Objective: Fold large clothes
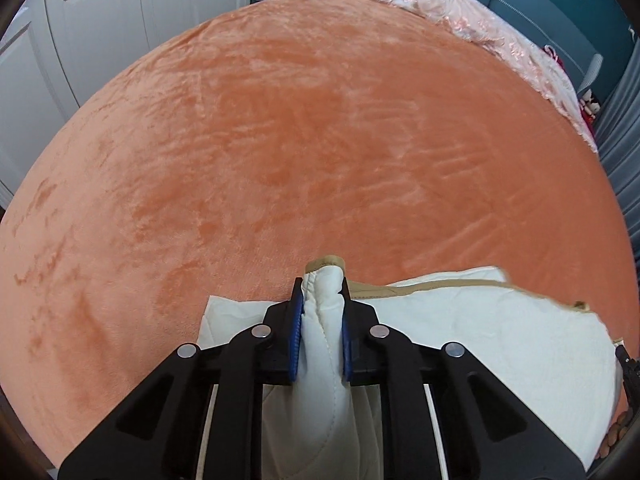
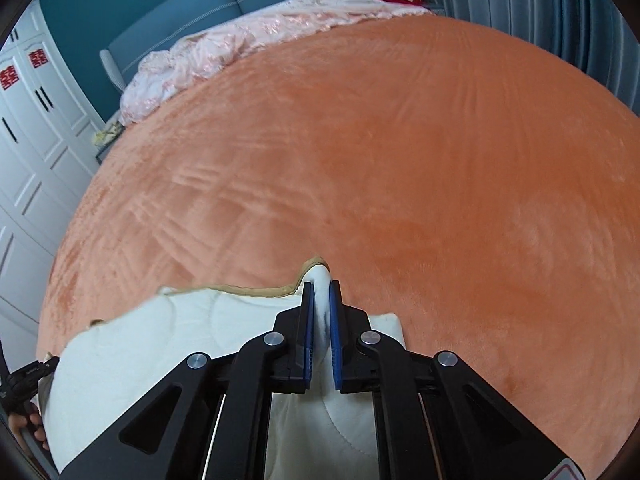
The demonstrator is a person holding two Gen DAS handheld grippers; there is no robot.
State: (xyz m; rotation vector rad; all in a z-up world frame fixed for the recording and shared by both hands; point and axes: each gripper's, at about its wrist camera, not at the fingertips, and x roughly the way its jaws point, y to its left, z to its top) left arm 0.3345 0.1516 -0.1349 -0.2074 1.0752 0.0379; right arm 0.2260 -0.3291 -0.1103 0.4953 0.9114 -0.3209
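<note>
A white quilted cloth with tan edging (image 1: 480, 332) lies at the near edge of an orange plush bed cover (image 1: 304, 140). My left gripper (image 1: 322, 286) is shut on a bunched corner of the cloth, which sticks up between the blue pads. In the right wrist view the same cloth (image 2: 160, 344) spreads to the left, and my right gripper (image 2: 321, 286) is shut on its other corner. Both corners are held just above the bed cover (image 2: 400, 160). The cloth hangs between the two grippers and its lower part is hidden under them.
A crumpled pink quilt (image 1: 460, 12) lies along the far side of the bed by a blue headboard (image 2: 240, 4). White wardrobe doors (image 2: 32, 128) stand at one side and grey curtains (image 2: 540, 12) at the other. A person's hand holding the other gripper (image 2: 24, 400) shows at the left edge.
</note>
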